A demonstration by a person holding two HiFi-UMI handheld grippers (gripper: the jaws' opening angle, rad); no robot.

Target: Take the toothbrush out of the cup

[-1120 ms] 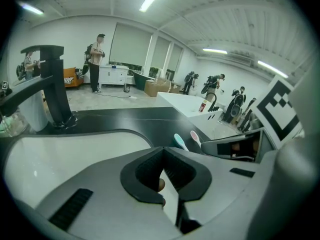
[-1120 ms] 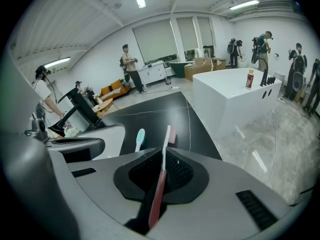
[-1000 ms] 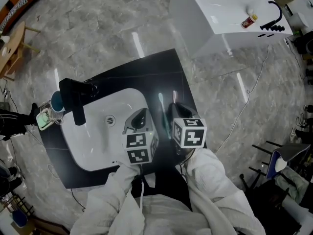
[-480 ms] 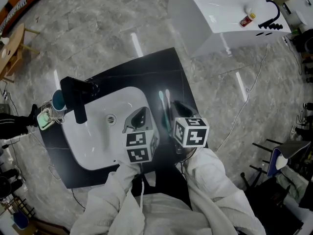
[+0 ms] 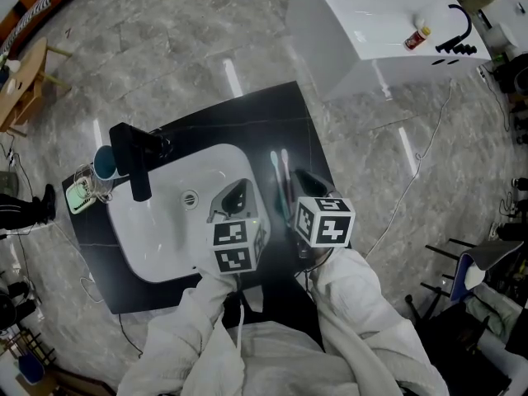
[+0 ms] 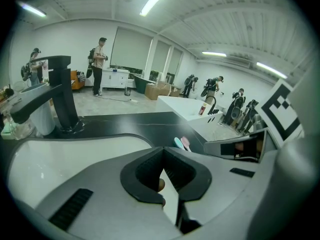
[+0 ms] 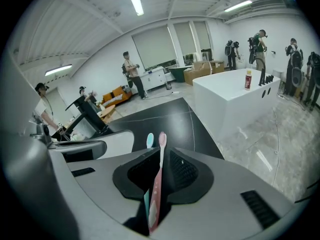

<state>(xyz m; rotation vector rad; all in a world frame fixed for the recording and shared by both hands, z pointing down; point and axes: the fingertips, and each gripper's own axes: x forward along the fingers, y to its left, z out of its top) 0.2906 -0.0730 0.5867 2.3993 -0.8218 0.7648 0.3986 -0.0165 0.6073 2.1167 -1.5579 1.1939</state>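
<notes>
Right gripper (image 7: pixel 160 170) clamped on pink toothbrush (image 7: pixel 161 143), teal toothbrush (image 7: pixel 150 140) just beside, left gripper (image 6: pixel 163 159) closed

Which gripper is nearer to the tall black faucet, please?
Left. The left gripper hangs over the white basin across from the faucet; the right gripper is farther, over the black countertop.

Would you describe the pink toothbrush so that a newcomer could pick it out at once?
Start at the black countertop holding the white oval sink. Right of the sink, two slim toothbrushes run side by side out of the right gripper. The pink toothbrush is the one farther from the sink; the teal toothbrush lies nearer.
</notes>
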